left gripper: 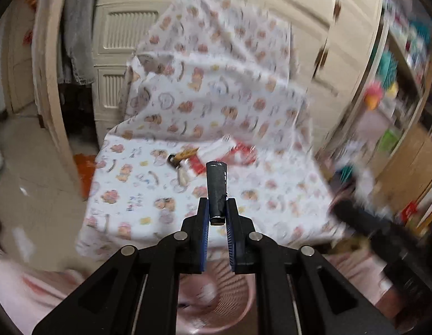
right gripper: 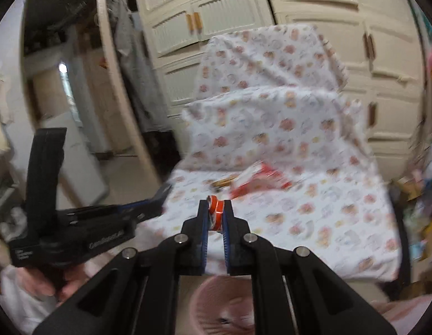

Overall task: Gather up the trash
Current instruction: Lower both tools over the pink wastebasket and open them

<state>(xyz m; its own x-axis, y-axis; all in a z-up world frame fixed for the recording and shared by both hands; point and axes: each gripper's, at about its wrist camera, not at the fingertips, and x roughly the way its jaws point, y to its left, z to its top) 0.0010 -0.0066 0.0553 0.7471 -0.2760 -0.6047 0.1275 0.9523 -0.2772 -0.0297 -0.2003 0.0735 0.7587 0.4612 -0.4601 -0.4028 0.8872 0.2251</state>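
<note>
My left gripper (left gripper: 217,209) is shut on a dark cylindrical battery (left gripper: 216,187) that sticks up from between its blue pads. My right gripper (right gripper: 215,212) is shut on a crumpled red and white wrapper (right gripper: 215,208). Both hang above a pink slatted waste basket (left gripper: 238,284) (right gripper: 213,293) in front of a chair draped in a patterned sheet (left gripper: 165,189) (right gripper: 313,217). On the seat lie a red and white packet (left gripper: 232,153) (right gripper: 258,180) and a small brown and yellow scrap (left gripper: 185,155) (right gripper: 223,182). In the right wrist view the left gripper (right gripper: 160,195) shows at the left, held by a hand (right gripper: 43,284).
Cream louvred cupboard doors (right gripper: 204,28) stand behind the chair. A doorway (right gripper: 62,89) opens at the left. Crowded shelves with toys (left gripper: 397,64) line the right side. An orange bag (left gripper: 84,164) lies on the floor left of the chair.
</note>
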